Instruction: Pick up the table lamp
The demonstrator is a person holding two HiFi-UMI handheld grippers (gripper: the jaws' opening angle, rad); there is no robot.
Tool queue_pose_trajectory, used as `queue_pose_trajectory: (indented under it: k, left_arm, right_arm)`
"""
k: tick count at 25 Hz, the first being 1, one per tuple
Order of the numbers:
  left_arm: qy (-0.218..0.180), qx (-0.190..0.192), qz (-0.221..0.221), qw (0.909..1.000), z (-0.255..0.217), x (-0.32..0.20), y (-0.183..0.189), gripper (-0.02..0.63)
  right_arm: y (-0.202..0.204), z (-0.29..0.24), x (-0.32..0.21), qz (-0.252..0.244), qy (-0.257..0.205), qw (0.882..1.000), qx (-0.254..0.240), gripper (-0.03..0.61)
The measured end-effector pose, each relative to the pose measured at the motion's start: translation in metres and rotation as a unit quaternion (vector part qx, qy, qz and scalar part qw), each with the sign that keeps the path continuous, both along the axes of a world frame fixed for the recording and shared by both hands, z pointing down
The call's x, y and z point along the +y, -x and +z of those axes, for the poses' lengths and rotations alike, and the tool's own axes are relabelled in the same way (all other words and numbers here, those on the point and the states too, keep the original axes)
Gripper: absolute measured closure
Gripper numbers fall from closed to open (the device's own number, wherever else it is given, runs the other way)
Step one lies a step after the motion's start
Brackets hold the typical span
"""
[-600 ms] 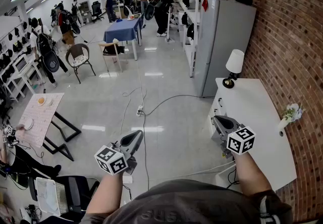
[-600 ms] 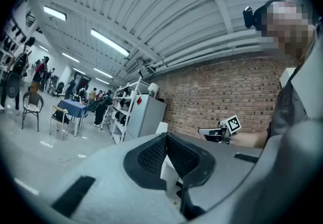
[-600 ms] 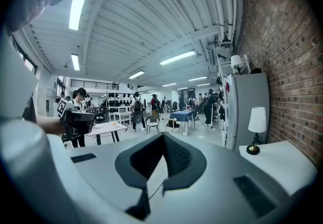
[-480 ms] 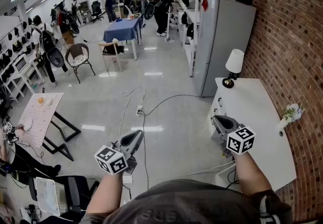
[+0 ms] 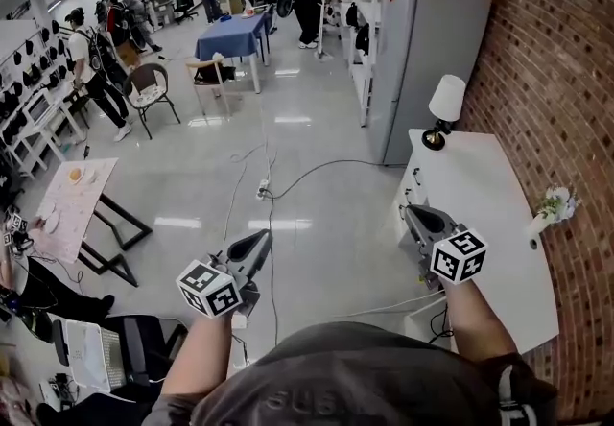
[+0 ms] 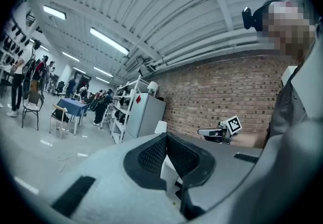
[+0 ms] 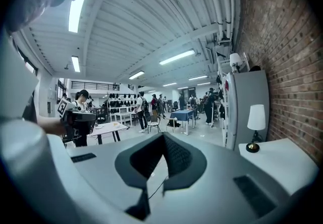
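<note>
The table lamp (image 5: 443, 110), with a white shade and a dark base, stands at the far end of the white table (image 5: 489, 232) by the brick wall. It also shows in the right gripper view, ahead and to the right, as the lamp (image 7: 255, 125). My right gripper (image 5: 414, 216) hovers over the table's near left edge, well short of the lamp, jaws shut and holding nothing. My left gripper (image 5: 259, 244) hangs over the floor to the left, also shut and holding nothing. In the left gripper view the lamp's shade (image 6: 160, 127) peeks above the jaws.
A tall grey cabinet (image 5: 422, 59) stands just behind the lamp. A small vase of flowers (image 5: 552, 208) sits at the table's right edge by the wall. Cables (image 5: 273, 213) trail across the floor. People, chairs and a blue table (image 5: 233, 35) fill the far room.
The head view has tipped and shifted a little. Both grippers keep about the same place and stay shut. People at the back left have walked on.
</note>
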State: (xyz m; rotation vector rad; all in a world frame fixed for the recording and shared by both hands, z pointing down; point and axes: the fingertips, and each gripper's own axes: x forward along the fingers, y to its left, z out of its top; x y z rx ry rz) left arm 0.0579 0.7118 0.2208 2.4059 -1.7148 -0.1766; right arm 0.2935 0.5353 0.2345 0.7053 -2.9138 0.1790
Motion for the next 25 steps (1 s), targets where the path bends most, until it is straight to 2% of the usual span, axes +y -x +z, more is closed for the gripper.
queue_pose_trajectory:
  k: [11, 17, 21, 25]
  left_arm:
    - [0.014, 0.003, -0.017, 0.9998, 0.013, -0.009, -0.073, 0.609]
    - [0.028, 0.009, -0.007, 0.9996, 0.024, -0.028, -0.12, 0.609]
    - [0.035, 0.005, -0.002, 0.9994, 0.026, -0.038, -0.13, 0.609]
    - [0.035, 0.006, -0.001, 0.9994, 0.029, -0.052, -0.12, 0.609]
  right_arm:
    - [-0.071, 0.025, 0.001, -0.031, 0.019, 0.999, 0.015, 0.586]
    - [-0.114, 0.042, -0.011, -0.035, 0.03, 0.999, 0.015, 0.584]
    - [-0.12, 0.051, -0.019, -0.034, 0.04, 0.999, 0.011, 0.586]
    - [-0.108, 0.057, -0.029, -0.037, 0.044, 0.998, 0.014, 0.584]
